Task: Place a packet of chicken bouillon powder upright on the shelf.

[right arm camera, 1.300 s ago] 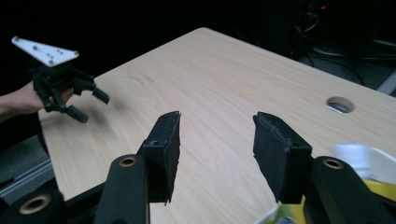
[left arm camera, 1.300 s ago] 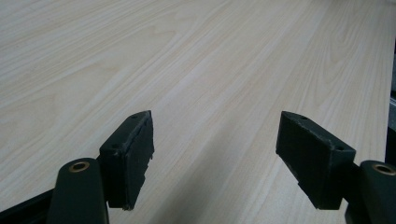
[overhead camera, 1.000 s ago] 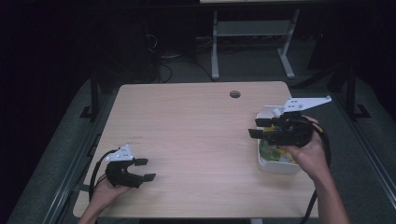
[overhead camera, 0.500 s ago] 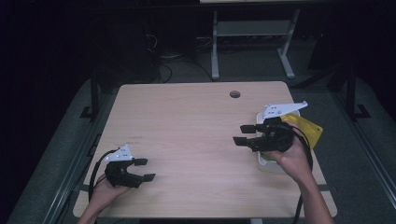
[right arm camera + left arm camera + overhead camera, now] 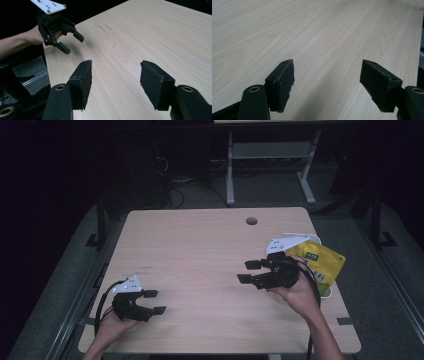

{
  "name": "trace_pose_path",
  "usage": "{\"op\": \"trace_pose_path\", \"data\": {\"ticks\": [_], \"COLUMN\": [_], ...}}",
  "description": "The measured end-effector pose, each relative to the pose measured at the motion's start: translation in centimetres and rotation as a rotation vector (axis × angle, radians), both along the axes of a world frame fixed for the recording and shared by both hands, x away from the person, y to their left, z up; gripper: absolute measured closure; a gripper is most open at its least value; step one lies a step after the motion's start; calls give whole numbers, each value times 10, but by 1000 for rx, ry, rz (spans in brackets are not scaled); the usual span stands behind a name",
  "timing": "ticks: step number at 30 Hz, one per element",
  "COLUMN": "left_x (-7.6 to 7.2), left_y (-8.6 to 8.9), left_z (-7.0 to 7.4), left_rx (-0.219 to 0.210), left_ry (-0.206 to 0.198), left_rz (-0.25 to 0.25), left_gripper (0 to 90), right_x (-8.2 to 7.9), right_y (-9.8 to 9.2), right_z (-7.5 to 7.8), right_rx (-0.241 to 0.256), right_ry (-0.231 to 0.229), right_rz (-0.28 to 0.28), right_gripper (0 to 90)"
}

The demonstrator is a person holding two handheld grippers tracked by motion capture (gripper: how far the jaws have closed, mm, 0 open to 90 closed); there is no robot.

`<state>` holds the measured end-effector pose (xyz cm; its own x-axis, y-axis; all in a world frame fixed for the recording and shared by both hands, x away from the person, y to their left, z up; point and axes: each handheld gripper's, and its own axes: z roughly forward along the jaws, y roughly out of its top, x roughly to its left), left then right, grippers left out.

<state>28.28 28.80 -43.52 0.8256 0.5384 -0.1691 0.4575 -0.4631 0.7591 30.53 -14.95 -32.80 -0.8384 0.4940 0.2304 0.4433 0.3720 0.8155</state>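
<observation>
My right gripper (image 5: pixel 250 271) hovers over the table's right half, open and empty, its jaws pointing left toward the middle. Just behind that hand a yellow pouch (image 5: pixel 320 262) rests on a white container (image 5: pixel 327 291) by the right edge. My left gripper (image 5: pixel 154 302) sits low near the front left corner, open with nothing between its jaws. In the left gripper view the black pads (image 5: pixel 281 83) spread wide over bare wood. In the right gripper view the open pads (image 5: pixel 82 81) frame the tabletop, and the left gripper (image 5: pixel 73 43) shows farther off, held by a hand.
The light wooden table (image 5: pixel 200 250) has a round cable hole (image 5: pixel 251 221) near its back edge. A metal frame (image 5: pixel 270 160) stands on the dark floor behind the table. Cables trail from both grippers.
My right gripper has swung left, away from the white container and out over the table, and the yellow pouch now lies uncovered on the container. The left gripper has stayed put.
</observation>
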Motion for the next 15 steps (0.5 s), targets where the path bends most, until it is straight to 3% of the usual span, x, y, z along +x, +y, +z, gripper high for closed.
{"op": "trace_pose_path", "data": {"ticks": [15], "left_x": [0], "left_y": [0], "left_z": [0], "left_rx": [3], "left_ry": [0], "left_rz": [0], "left_gripper": [264], "right_x": [-4], "right_y": [30], "right_z": [-17], "right_rx": [-20], "right_ry": [26], "right_rz": [58], "right_gripper": [390]}}
